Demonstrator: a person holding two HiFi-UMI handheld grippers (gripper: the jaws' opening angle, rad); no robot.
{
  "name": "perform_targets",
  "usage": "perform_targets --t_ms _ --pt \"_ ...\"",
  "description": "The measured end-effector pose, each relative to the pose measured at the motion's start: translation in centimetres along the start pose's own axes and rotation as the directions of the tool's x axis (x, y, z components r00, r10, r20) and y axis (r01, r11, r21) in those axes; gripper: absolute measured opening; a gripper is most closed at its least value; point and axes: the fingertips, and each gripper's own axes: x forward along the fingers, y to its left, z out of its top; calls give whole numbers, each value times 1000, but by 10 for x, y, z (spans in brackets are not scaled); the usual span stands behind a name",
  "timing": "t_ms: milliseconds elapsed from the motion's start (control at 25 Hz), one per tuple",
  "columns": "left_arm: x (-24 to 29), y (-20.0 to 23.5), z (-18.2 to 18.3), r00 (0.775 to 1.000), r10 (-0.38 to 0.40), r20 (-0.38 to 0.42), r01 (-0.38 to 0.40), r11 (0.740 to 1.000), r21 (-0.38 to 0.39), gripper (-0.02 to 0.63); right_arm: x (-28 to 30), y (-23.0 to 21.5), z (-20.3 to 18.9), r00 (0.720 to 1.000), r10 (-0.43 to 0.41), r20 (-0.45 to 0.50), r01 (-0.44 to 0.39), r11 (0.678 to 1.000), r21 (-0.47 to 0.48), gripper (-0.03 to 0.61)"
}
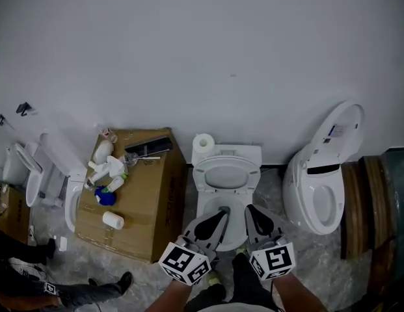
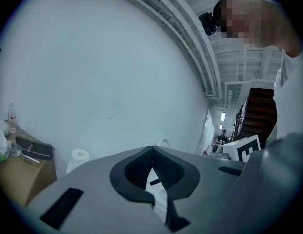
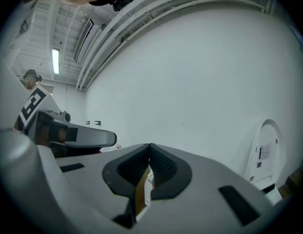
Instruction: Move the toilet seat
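Note:
A white toilet [image 1: 211,200] stands against the wall straight ahead in the head view. Its seat [image 1: 226,174] shows as a white oval ring at the back of the bowl, in front of the tank, and looks tilted up. My left gripper [image 1: 222,211] hovers over the bowl's front half, pointing at the seat's lower edge, jaws shut with nothing between them. In the left gripper view the left gripper [image 2: 152,149] has its tips touching. My right gripper [image 1: 249,208] sits just to the right, over the bowl, also shut and empty. The right gripper [image 3: 150,146] likewise shows its tips touching.
A cardboard box [image 1: 146,200] with bottles and a paper roll stands left of the toilet. A toilet paper roll [image 1: 203,142] rests on the tank. Another toilet [image 1: 322,174] with its lid up is at the right, wooden pieces [image 1: 358,200] beyond it. A person's legs [image 1: 91,291] are at lower left.

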Motion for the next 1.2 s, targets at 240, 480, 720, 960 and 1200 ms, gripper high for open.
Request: perform_targets --t_ms 240,480,720,960,1200 --pt "-41 -29 26 1000 1 27 -2 999 40 9 -39 32 32 1000 -3 12 3 1000 1 14" --pt "-67 -48 52 998 -9 59 3 995 101 9 -54 57 64 998 0 56 1 1000 -16 14" --pt "-80 -64 64 997 -39 72 29 992 126 9 -69 71 84 996 -7 89 10 999 -36 14" --pt "-93 -68 71 995 -46 89 32 989 147 8 -77 84 89 994 -8 105 14 998 -56 14" --pt "-103 -70 72 995 -41 96 26 988 155 9 -80 93 90 995 -1 105 9 997 -71 14"
